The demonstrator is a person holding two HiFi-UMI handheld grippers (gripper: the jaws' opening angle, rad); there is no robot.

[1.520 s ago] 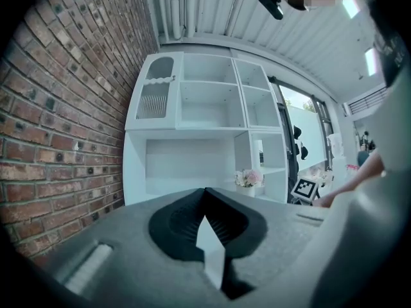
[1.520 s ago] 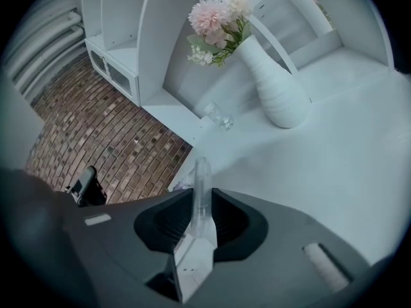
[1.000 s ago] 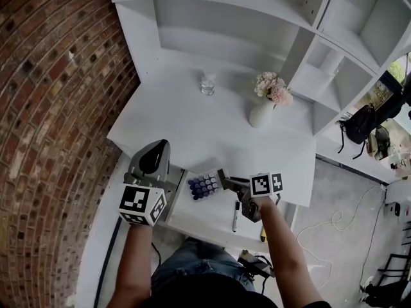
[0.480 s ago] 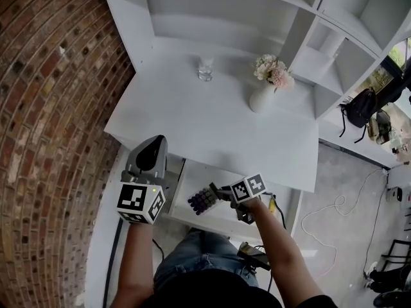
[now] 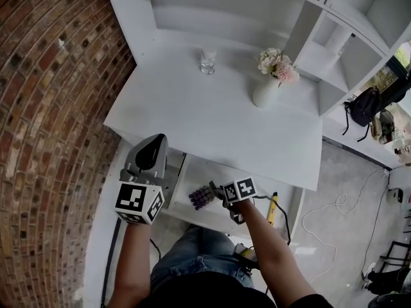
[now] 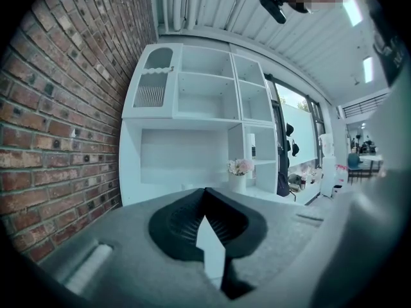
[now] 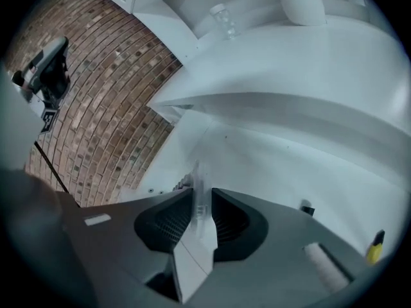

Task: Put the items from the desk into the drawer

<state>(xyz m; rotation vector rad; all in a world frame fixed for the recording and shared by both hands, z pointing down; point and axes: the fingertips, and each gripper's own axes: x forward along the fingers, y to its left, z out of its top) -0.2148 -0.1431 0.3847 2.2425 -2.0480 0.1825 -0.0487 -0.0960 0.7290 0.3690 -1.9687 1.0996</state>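
Note:
A clear pack of markers with purple caps (image 5: pixel 200 197) hangs low inside the open white drawer (image 5: pixel 260 178) under the desk (image 5: pixel 212 120). My right gripper (image 5: pixel 216 190) is shut on the pack's thin clear edge (image 7: pixel 198 201) and points steeply down at the drawer floor. A yellow pen (image 5: pixel 273 209) lies in the drawer to the right of my arm. At the drawer's left side, by the desk's front edge, my left gripper (image 5: pixel 154 144) has its jaws closed together with nothing between them (image 6: pixel 205 191).
On the desk stand a small glass (image 5: pixel 207 63) at the back and a white vase of pink flowers (image 5: pixel 268 88). White shelves (image 5: pixel 334 37) rise behind. A brick wall (image 5: pixel 51 108) runs along the left. A small black piece (image 7: pixel 307 208) lies on the drawer floor.
My right gripper has come down and toward me with the marker pack, from above the drawer into it. A black marker seen in the drawer earlier is now hidden. The left gripper has stayed put.

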